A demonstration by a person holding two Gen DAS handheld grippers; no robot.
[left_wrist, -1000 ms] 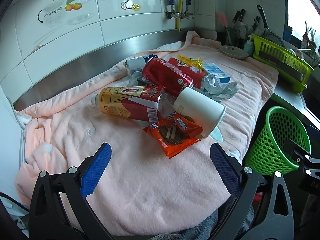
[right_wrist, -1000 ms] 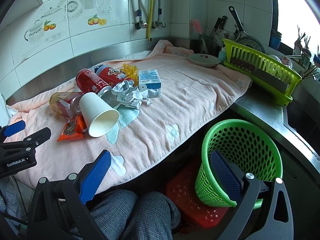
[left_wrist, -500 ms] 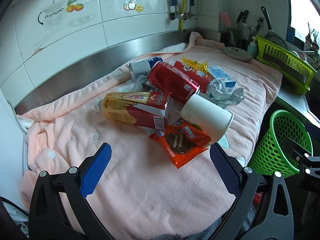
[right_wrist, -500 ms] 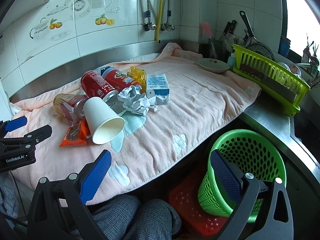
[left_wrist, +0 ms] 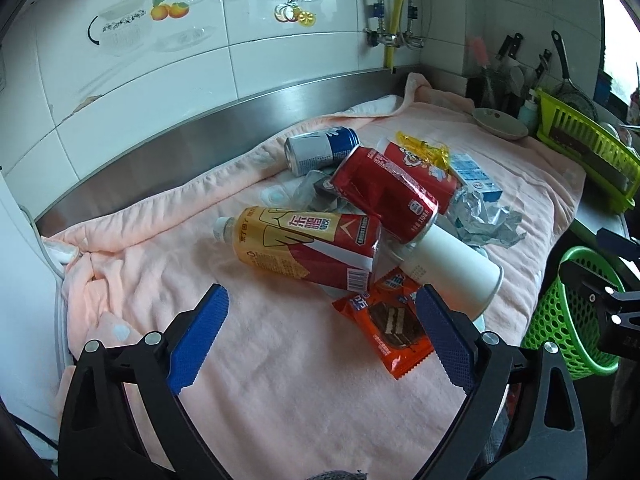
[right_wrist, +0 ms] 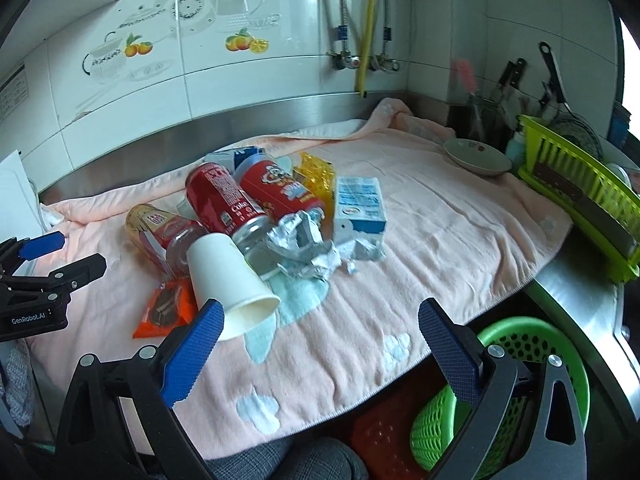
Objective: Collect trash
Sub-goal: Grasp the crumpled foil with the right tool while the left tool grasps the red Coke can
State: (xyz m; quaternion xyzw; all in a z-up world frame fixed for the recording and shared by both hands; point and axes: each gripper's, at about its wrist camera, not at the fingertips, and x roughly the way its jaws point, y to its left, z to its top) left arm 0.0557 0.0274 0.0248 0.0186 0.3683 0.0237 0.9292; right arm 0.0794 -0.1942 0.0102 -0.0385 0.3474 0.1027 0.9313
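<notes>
- Left wrist view: the left gripper (left_wrist: 320, 334) hangs wide and empty over bare pink towel (left_wrist: 280, 400); room to its left is free.
- The trash heap lies mid-towel: bottle (left_wrist: 304, 246), orange wrapper (left_wrist: 386, 330), paper cup (right_wrist: 228, 278).
- The right gripper (right_wrist: 320, 344), jaws just narrowing yet empty, should likely straddle the cup's rim.
- Right: the towel's edge drops to the green basket (right_wrist: 532, 344); carry loads clear of that lip.

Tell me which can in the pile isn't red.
The blue-and-white can at the back, nearest the steel backsplash; both others are red.
</notes>
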